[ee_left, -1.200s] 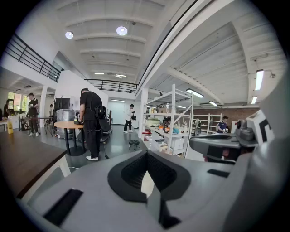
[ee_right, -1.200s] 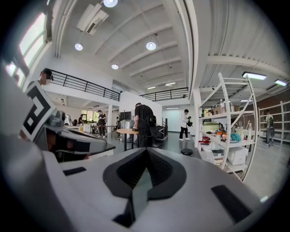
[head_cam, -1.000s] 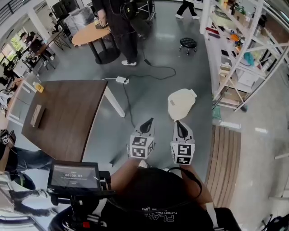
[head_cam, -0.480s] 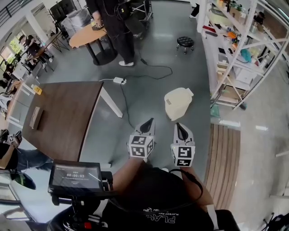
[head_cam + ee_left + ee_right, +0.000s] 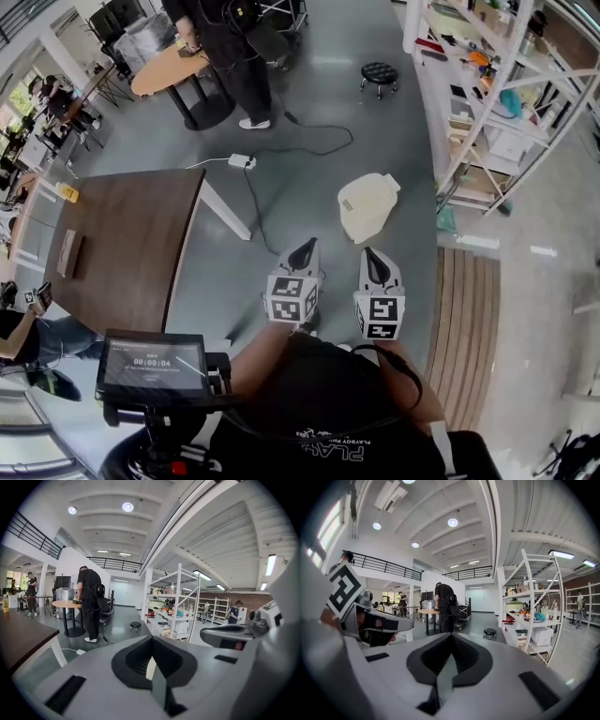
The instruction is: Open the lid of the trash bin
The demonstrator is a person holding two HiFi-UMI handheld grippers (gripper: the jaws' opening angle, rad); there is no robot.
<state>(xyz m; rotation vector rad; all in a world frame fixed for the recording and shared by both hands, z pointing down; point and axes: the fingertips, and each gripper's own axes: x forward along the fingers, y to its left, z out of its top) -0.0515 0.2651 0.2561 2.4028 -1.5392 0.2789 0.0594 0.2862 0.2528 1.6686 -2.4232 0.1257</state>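
Note:
A cream trash bin [image 5: 367, 206] with its lid down stands on the grey floor, ahead of both grippers and slightly right, near the shelving. In the head view my left gripper [image 5: 303, 251] and right gripper [image 5: 374, 263] are held side by side at waist height, pointing forward, short of the bin and touching nothing. Both pairs of jaws meet with nothing between them. The left gripper [image 5: 151, 644] and right gripper [image 5: 450, 638] views look level across the hall, so their own bodies hide most of the bin. A cream sliver shows in the left gripper's slit.
A brown table [image 5: 122, 244] stands at the left. White shelving [image 5: 487, 94] runs along the right, a slatted wooden platform [image 5: 466, 319] below it. A power strip and cable [image 5: 241, 161] cross the floor. Farther off are a black stool [image 5: 379, 72] and a person [image 5: 230, 47] by a round table.
The view has shifted forward and the bin has slid slightly up and left in the head view. Both grippers keep the same side-by-side pose, jaws unchanged.

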